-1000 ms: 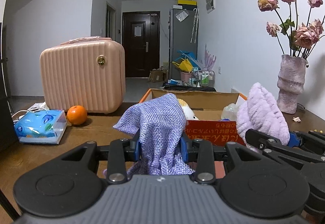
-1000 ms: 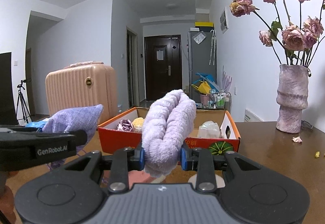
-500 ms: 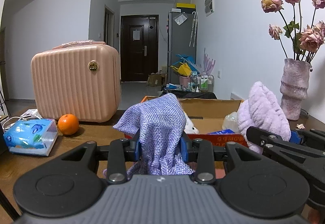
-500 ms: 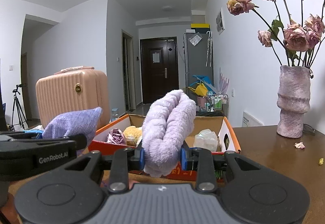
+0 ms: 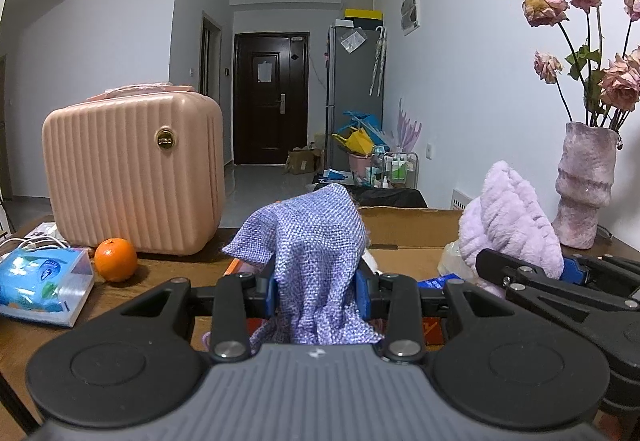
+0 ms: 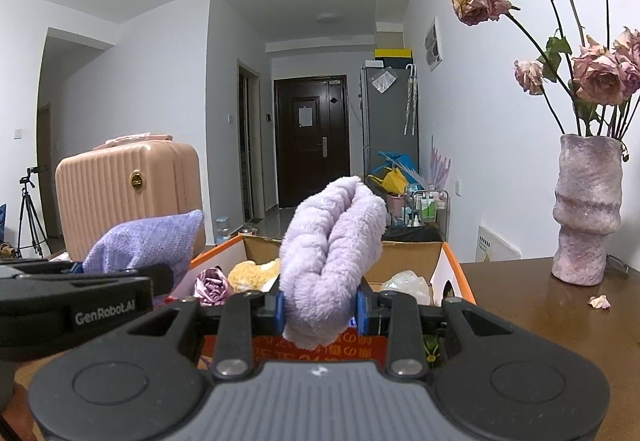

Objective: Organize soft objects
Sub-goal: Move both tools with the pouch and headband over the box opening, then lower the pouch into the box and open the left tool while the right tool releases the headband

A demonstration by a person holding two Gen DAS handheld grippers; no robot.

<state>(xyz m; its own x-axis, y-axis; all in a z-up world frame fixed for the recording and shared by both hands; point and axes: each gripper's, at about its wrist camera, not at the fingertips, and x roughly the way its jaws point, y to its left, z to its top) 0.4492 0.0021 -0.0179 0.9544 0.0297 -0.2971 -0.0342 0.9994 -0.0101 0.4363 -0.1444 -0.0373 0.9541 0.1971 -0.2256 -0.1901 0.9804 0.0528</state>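
My left gripper [image 5: 316,291] is shut on a blue-purple woven cloth [image 5: 316,241] that drapes over its jaws. My right gripper [image 6: 320,311] is shut on a fluffy lilac towel [image 6: 332,249], folded and standing up between the pads. Both hover just before an open orange cardboard box [image 6: 456,269]; inside it lie a purple fabric flower [image 6: 210,283], a yellow fuzzy item [image 6: 254,273] and a clear plastic bag [image 6: 404,281]. In the left wrist view the towel [image 5: 516,217] and right gripper [image 5: 568,273] show at right; in the right wrist view the cloth [image 6: 148,241] shows at left.
A pink ribbed case [image 5: 132,173] stands at the left on the brown table [image 6: 540,321], with an orange [image 5: 116,259] and a tissue pack [image 5: 40,287] before it. A vase of dried roses [image 6: 586,209] stands at the right. A fallen petal [image 6: 599,301] lies near the vase.
Both grippers have moved forward toward the box, each still holding its item. The case, orange and tissue pack slid leftward in the left wrist view.
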